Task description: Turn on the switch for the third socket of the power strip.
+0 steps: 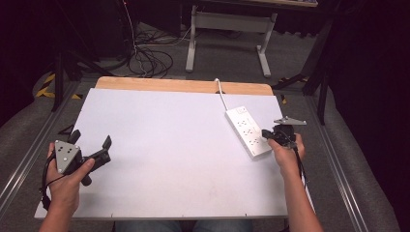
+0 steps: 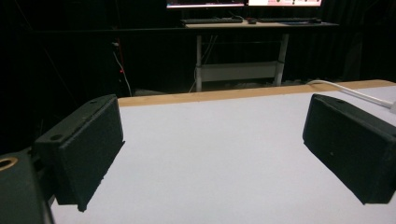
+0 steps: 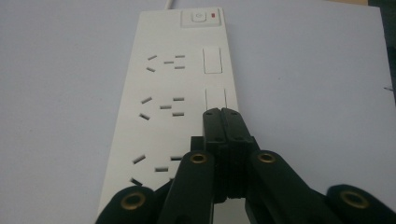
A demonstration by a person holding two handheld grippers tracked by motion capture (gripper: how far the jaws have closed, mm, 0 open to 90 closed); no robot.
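Right gripper view: right gripper (image 3: pixel 221 112) jaws pressed together, empty, tips over power strip (image 3: pixel 180 88) rocker at table's (image 1: pixel 169 145) right. Press straight down, centred. Left gripper (image 1: pixel 99 147) wide, idle near left.

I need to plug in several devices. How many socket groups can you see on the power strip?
3 on the power strip: one nearest the switch, one midway, one nearest the shut right gripper, which may hide part of it.

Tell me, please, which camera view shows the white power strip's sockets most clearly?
The right gripper view: the power strip lies just beyond the shut right claw, sockets and switch sharp. The high view shows it small, near the table's right edge. The left gripper view catches just its white cable.
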